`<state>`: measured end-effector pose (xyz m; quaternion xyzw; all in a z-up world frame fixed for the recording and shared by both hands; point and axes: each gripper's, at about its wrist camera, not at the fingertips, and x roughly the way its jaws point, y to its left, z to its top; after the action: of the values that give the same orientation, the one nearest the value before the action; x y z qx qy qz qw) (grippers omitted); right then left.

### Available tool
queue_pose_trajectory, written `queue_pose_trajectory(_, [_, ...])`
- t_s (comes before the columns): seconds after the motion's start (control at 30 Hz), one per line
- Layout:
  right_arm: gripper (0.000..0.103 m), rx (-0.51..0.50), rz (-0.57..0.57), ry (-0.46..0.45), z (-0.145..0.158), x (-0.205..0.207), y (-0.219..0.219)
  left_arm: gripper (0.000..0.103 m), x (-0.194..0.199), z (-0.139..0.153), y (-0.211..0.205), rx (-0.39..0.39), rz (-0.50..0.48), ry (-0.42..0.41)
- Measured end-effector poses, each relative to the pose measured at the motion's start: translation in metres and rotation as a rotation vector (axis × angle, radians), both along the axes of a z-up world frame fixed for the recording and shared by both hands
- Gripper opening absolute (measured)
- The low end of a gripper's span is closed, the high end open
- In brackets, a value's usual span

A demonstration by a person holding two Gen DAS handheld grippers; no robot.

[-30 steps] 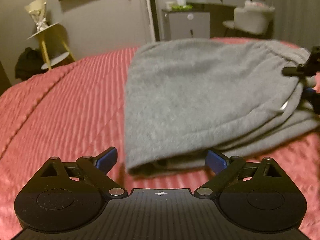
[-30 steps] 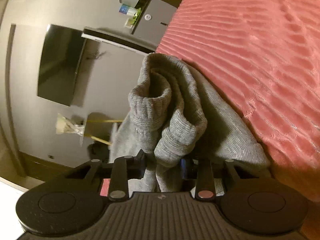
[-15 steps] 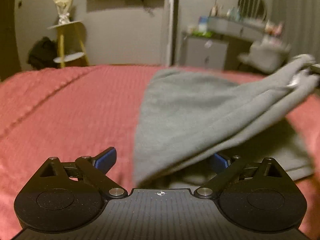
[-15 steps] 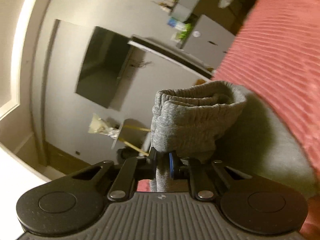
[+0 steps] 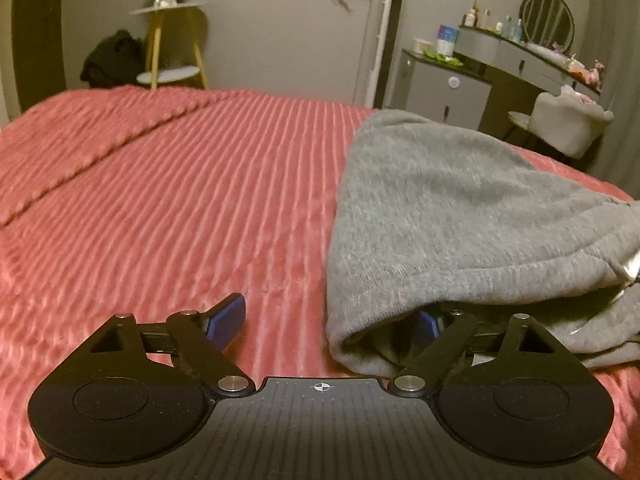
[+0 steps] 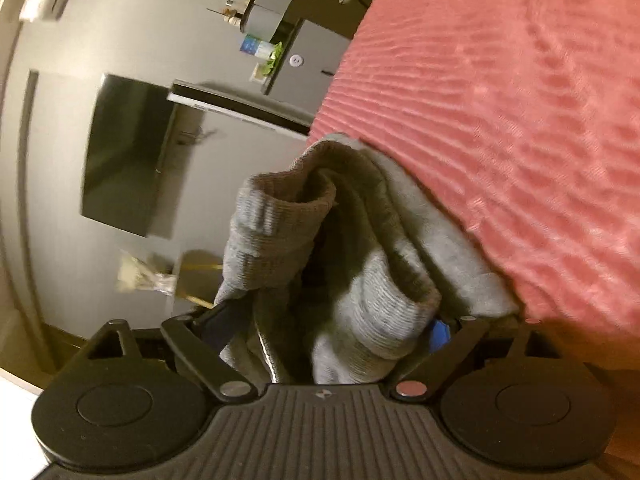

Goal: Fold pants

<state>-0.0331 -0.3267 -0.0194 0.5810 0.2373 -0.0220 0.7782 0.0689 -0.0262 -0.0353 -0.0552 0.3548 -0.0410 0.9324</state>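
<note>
Grey sweatpants (image 5: 452,216) lie folded on the red ribbed bedspread (image 5: 180,200), at the right of the left wrist view. My left gripper (image 5: 328,322) is open at the fold's near corner; its right finger is tucked under the cloth, its left finger (image 5: 226,320) rests over bare bedspread. In the right wrist view the ribbed cuffs (image 6: 280,224) of the sweatpants (image 6: 368,280) bunch between the wide-open jaws of my right gripper (image 6: 332,328). The cloth lies loose between the fingers, not pinched.
The bedspread (image 6: 500,120) stretches wide to the left of the pants. Beyond the bed stand a yellow side table (image 5: 172,40), a grey cabinet (image 5: 444,92), a dresser with a round mirror (image 5: 546,16), a pale chair (image 5: 568,120) and a wall TV (image 6: 124,156).
My right gripper has opened and let go of the cuffs it was pinching. The lifted pants end has come down onto the bed. My left gripper has shifted left, the fold now over its right finger.
</note>
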Motion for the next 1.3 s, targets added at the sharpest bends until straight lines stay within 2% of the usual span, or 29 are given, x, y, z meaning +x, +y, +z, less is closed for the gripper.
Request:
queue_pose_trajectory(0.07, [0.097,0.100,0.012,-0.036,-0.005,0.002,-0.005,0.090,0.001,0.000,0.002,-0.033,0.008,0.009])
queue_pose_trajectory(0.23, [0.099,0.186,-0.004,-0.089,-0.011,-0.010,-0.016,0.090,0.000,-0.003,0.007,-0.101,0.007,0.015])
queue_pose_trajectory(0.33, [0.099,0.300,-0.011,-0.105,-0.028,-0.007,-0.016,0.090,0.000,-0.003,0.006,-0.116,0.011,0.013])
queue_pose_trajectory(0.47, [0.098,0.249,-0.045,-0.046,-0.028,0.022,-0.009,0.090,0.005,-0.006,-0.005,-0.044,0.014,0.011])
queue_pose_trajectory(0.5, [0.091,0.201,-0.043,-0.019,-0.024,0.030,-0.004,0.090,0.006,-0.007,-0.009,-0.014,0.011,0.006])
queue_pose_trajectory(0.53, [0.052,0.126,-0.035,0.016,-0.018,0.039,0.001,0.088,0.008,-0.008,-0.012,0.011,0.006,0.002])
queue_pose_trajectory(0.57, [0.035,0.049,-0.016,0.064,-0.013,0.046,0.005,0.070,0.010,-0.007,-0.014,0.034,0.001,-0.004])
queue_pose_trajectory(0.63, [0.035,-0.029,0.009,0.107,-0.001,0.059,0.009,0.040,0.015,-0.007,-0.014,0.039,-0.050,0.006])
queue_pose_trajectory(0.67, [0.034,-0.057,0.024,0.101,0.008,0.063,0.009,0.037,0.014,-0.004,-0.013,0.023,-0.057,-0.008])
queue_pose_trajectory(0.73, [0.034,-0.106,0.048,-0.007,0.038,0.064,0.010,0.037,0.006,0.006,-0.011,0.011,-0.046,-0.089])
queue_pose_trajectory(0.8, [0.035,-0.125,0.078,-0.188,0.062,0.056,0.010,0.040,-0.002,0.014,-0.010,-0.001,-0.051,-0.134])
queue_pose_trajectory(0.83, [0.035,-0.158,0.087,-0.263,0.071,0.051,0.011,0.045,-0.005,0.015,-0.011,0.006,-0.052,-0.135])
queue_pose_trajectory(0.87, [0.036,-0.195,0.093,-0.301,0.074,0.046,0.011,0.051,-0.006,0.012,-0.012,0.026,-0.046,-0.122])
queue_pose_trajectory(0.9, [0.037,-0.218,0.096,-0.316,0.072,0.042,0.009,0.052,-0.006,0.007,-0.013,0.047,-0.034,-0.092])
queue_pose_trajectory(0.93, [0.037,-0.244,0.085,-0.281,0.063,0.040,0.007,0.052,-0.003,0.000,-0.013,0.057,-0.028,-0.041])
queue_pose_trajectory(0.97, [0.038,-0.284,0.073,-0.208,0.051,0.041,0.007,0.054,0.000,-0.006,-0.013,0.054,-0.027,0.001])
queue_pose_trajectory(1.03, [0.038,-0.375,0.067,0.043,0.017,0.050,0.006,0.060,0.003,-0.007,-0.009,0.032,-0.016,0.031])
queue_pose_trajectory(1.07, [0.035,-0.367,0.077,0.127,-0.005,0.054,0.004,0.061,0.001,-0.004,-0.008,0.021,-0.012,0.024])
queue_pose_trajectory(1.13, [0.037,-0.294,0.031,0.053,-0.011,0.045,-0.001,0.062,-0.005,0.003,-0.003,-0.011,-0.005,0.011])
queue_pose_trajectory(1.2, [0.039,-0.278,0.045,0.061,0.002,0.053,-0.002,0.067,-0.010,0.009,0.004,-0.051,0.017,0.031])
queue_pose_trajectory(1.23, [0.041,-0.279,0.055,0.032,0.007,0.052,-0.003,0.074,-0.011,0.013,0.008,-0.077,0.039,0.058])
queue_pose_trajectory(1.27, [0.049,-0.284,0.061,0.016,0.008,0.050,-0.004,0.077,-0.013,0.017,0.011,-0.096,0.063,0.074])
queue_pose_trajectory(1.3, [0.056,-0.313,0.048,0.046,0.010,0.048,-0.006,0.077,-0.015,0.021,0.013,-0.094,0.074,0.090])
